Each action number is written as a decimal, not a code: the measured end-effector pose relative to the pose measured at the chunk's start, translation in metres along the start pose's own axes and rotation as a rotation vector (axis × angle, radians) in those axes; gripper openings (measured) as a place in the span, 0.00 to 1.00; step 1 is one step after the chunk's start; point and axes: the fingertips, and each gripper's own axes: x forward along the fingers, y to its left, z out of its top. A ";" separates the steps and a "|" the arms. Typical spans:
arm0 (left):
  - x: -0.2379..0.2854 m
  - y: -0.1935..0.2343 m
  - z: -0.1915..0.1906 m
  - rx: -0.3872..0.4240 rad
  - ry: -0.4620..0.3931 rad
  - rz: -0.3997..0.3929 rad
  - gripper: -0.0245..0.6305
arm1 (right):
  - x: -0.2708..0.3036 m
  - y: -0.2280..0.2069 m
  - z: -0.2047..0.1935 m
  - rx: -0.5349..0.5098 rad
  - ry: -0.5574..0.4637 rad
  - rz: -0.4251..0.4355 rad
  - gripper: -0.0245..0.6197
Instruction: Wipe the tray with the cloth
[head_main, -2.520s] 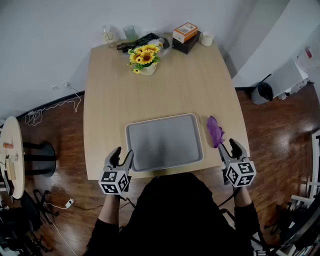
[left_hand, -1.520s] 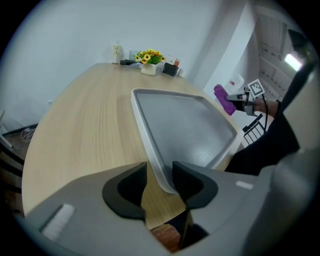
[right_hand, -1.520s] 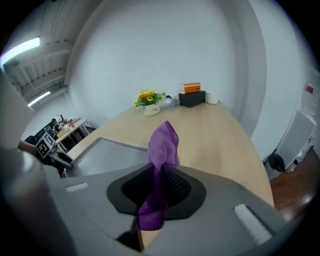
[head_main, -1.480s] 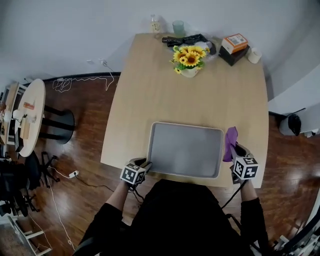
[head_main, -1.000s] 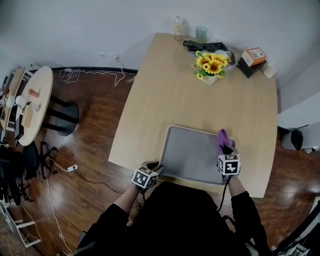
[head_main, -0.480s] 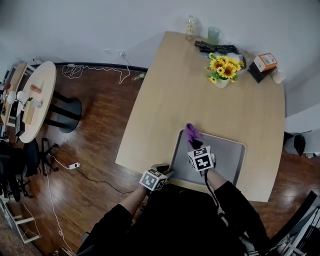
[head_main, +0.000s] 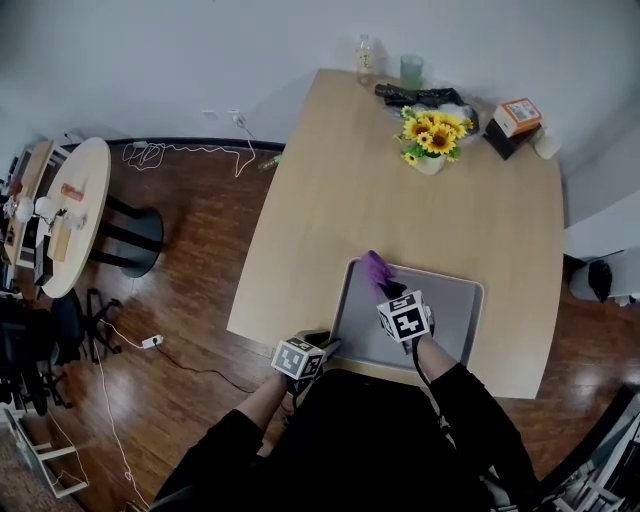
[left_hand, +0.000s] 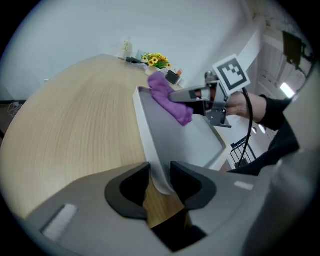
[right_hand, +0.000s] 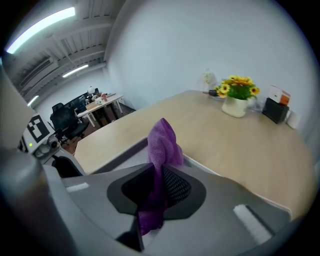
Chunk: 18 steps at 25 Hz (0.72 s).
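right gripper (head_main: 389, 289) shifts from right side to far-left corner of grey rectangular tray (head_main: 455, 305) | clamps crumpled purple cloth (head_main: 375, 266) | left gripper (head_main: 326, 346) pinches near-left rim | cloth-tray contact unclear

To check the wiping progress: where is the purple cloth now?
In the head view, the purple cloth is pinched in the right claw, at the far left corner of the tray.

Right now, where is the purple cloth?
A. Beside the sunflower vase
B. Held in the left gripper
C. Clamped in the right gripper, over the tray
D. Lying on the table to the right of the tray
C: the purple cloth is pinched between the jaws of the right gripper, and in the head view its free end hangs over the far left corner of the tray.
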 end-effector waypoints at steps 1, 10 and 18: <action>0.000 0.001 -0.001 -0.010 -0.001 0.005 0.22 | -0.015 -0.017 -0.017 0.024 0.014 -0.029 0.12; 0.001 0.000 0.000 -0.077 0.008 0.078 0.22 | -0.139 -0.152 -0.143 0.246 0.063 -0.251 0.11; -0.003 -0.001 -0.007 -0.038 0.026 0.086 0.22 | -0.143 -0.146 -0.149 0.260 0.059 -0.327 0.12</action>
